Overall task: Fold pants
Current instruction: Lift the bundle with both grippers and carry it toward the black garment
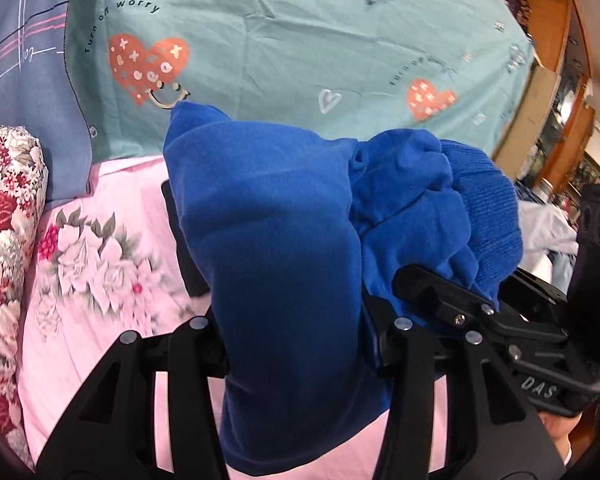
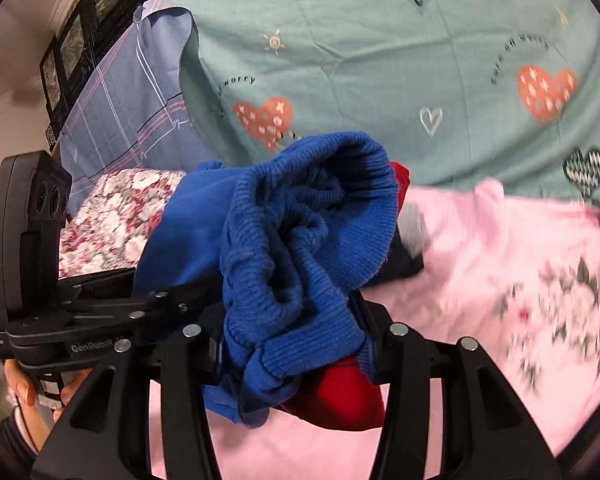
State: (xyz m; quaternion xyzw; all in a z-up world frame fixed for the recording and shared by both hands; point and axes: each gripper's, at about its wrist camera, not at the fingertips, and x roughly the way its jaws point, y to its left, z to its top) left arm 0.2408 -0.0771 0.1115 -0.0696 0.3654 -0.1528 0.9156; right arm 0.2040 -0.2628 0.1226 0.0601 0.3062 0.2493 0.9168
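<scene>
Aloft, blue pants (image 1: 284,248) bunched in left gripper (image 1: 296,280), right gripper (image 2: 296,276)

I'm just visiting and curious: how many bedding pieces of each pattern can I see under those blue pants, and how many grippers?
Teal heart-print sheet: 1
Pink floral sheet: 1
Blue-grey striped pillow: 1
Red-and-white floral pillow: 1
Grippers: 2, left gripper, right gripper, each shut on the blue pants
Total: 6

- My left wrist view looks along its hand-held gripper (image 1: 296,320), tilted down over the bed (image 1: 100,320), very close to the blue pants (image 1: 284,240).
- My right wrist view looks likewise, with the left unit at its left edge.
- Both share the teal sheet (image 1: 300,40) and pink cover.
</scene>
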